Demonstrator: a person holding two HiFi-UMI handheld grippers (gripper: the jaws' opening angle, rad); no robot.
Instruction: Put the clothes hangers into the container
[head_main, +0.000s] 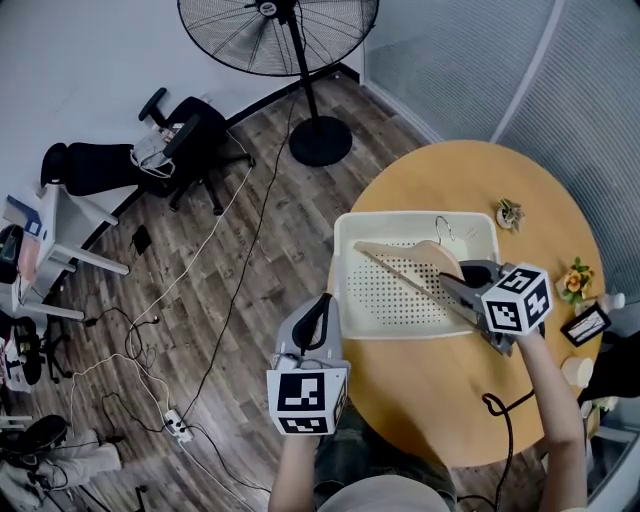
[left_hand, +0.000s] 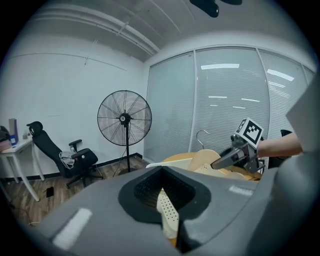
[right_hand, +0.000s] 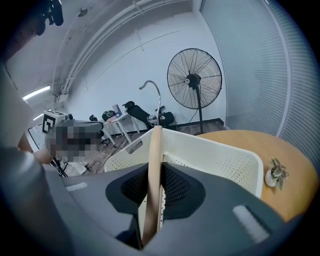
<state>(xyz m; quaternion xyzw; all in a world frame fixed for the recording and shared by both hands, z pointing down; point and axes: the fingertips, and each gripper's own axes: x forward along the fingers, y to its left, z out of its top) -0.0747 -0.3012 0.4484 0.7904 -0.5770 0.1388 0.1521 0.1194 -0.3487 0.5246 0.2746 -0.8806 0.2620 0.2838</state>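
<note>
- The right gripper (head_main: 452, 284) has its fingers pressed narrow on the flat edge of a pale wooden hanger (head_main: 408, 262). In the right gripper view the wood runs edge-on and upright between the dark, ribbed pads (right_hand: 172, 187).
- The hanger has a smooth, broad curved shoulder, a straight lower bar and a thin bent metal hook (head_main: 441, 229). The hook points toward the far wall of the container (head_main: 415, 219).
- From the head view the hanger lies within the container's outline, slanting across it. Whether it touches the bottom cannot be told.
- The container is a shallow, rectangular, off-white plastic basket with rounded corners. Its floor and walls are dotted with small round holes.
- The left gripper (head_main: 324, 306) is closed tight on the container's wall at the near left corner. A strip of perforated white plastic (left_hand: 168, 214) sits pinched between its fingers.
- The container rests on a round table (head_main: 470, 170) with a smooth, honey-coloured wooden top.
- A small potted plant (head_main: 510, 212) stands on the table just beyond the container's right end.
- A black wire-caged fan (head_main: 278, 30) stands on a round base on the plank floor.
</note>
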